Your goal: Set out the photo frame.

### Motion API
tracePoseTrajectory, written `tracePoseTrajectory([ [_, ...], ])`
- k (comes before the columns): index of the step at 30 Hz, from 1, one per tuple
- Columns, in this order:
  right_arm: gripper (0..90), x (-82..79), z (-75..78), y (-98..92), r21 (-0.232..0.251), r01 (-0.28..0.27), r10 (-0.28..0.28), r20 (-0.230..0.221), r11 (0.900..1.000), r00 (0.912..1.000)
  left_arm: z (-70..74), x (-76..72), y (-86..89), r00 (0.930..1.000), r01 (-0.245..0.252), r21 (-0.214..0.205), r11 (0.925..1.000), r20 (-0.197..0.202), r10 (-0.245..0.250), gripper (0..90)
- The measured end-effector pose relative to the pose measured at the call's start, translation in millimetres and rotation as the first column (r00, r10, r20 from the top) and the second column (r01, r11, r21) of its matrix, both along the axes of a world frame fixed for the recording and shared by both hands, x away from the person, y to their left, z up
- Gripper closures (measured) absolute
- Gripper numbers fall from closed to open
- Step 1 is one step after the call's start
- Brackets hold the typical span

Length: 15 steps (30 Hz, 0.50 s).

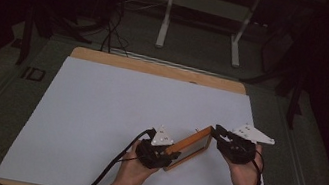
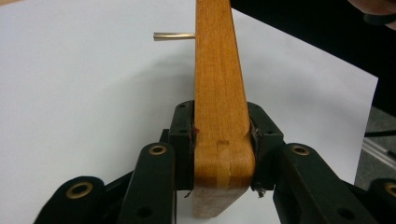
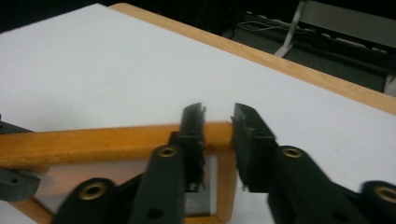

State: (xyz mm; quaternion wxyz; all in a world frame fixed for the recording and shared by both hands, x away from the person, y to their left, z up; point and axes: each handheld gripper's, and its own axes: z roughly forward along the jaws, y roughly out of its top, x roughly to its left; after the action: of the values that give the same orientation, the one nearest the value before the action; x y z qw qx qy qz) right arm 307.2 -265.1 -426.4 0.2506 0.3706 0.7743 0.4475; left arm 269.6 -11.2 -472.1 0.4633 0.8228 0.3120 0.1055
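Near the tabletop's (image 1: 101, 92) front edge, right of centre — wooden frame (image 1: 189, 147). Left tongs (image 2: 223, 140) clamp one corner of it; right tongs (image 3: 218, 122) straddle the far corner, pads apart — not gripping.

Black fingers (image 2: 184, 135), brass rivets, grey plates

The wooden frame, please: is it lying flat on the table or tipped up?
Tipped up. The wooden frame stands on edge on the white table, its end clamped by the left gripper.
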Motion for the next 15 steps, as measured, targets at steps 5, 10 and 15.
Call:
tracePoseTrajectory([
  [5, 87.5, 0.1, -6.6, 9.7, -0.067, -0.013, 0.013, -0.003, 0.9977, 0.9999, -0.4, 0.7, -2.7, 1.0, 0.007, -0.003, 1.0, 0.003, -0.007, 68.6],
  [10, 90.0, 2.4, -11.1, 10.0, -0.07, -0.011, 0.01, -0.013, 0.9975, 0.9999, -0.9, 0.5, -5.3, 0.9998, 0.022, -0.007, 0.9997, 0.004, -0.022, 67.7],
  [15, 90.0, -0.6, -13.0, 7.1, -0.053, -0.007, 0.006, -0.006, 0.9986, 1.0, -8.0, 2.6, -2.4, 0.9985, 0.027, -0.064, 0.9976, -0.045, -0.03, 62.1],
])
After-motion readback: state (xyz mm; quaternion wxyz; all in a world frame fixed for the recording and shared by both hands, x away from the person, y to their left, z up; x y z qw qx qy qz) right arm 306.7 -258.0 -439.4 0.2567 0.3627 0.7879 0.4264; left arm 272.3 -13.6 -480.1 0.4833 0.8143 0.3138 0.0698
